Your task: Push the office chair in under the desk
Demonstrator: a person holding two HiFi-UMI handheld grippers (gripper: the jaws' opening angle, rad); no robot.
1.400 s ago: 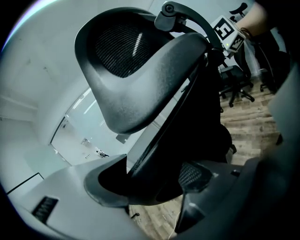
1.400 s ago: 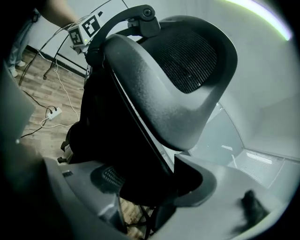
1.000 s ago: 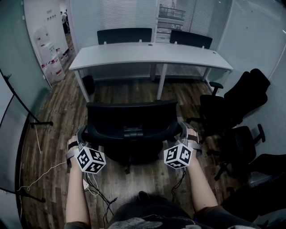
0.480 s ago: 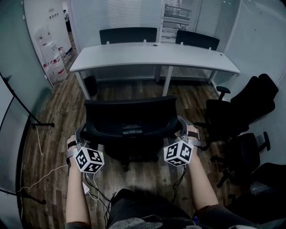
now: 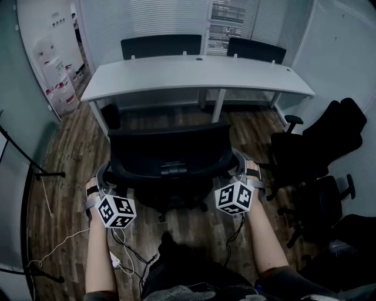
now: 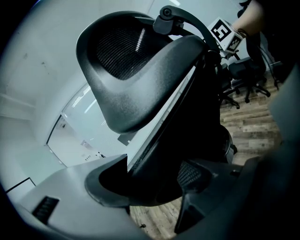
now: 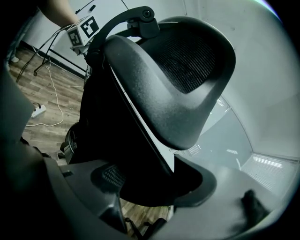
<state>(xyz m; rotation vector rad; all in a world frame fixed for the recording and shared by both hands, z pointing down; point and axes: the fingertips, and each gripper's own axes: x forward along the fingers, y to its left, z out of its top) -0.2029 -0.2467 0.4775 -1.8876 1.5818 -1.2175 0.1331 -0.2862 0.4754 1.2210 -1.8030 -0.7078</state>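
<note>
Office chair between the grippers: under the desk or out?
Out: the office chair stands short of the desk, with floor showing between them.

Wood-plank floor [image 5: 70, 147] throughout. At 11 o'clock, a black chair back [image 5: 161, 45]; a second chair back [image 5: 255, 50] at 1 o'clock, both before closed blinds [image 5: 147, 17]. At 3 o'clock, spare black chairs [image 5: 317, 141] clustered together. At 10 o'clock, stacked white containers [image 5: 56, 82], detail unclear. At 9 o'clock, a black stand [image 5: 50, 174]. At 7 o'clock, a white cable [image 5: 59, 247] and power strip [image 5: 116, 258] lying on the floor.

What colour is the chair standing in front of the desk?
The office chair is black; the head view shows it best.
</note>
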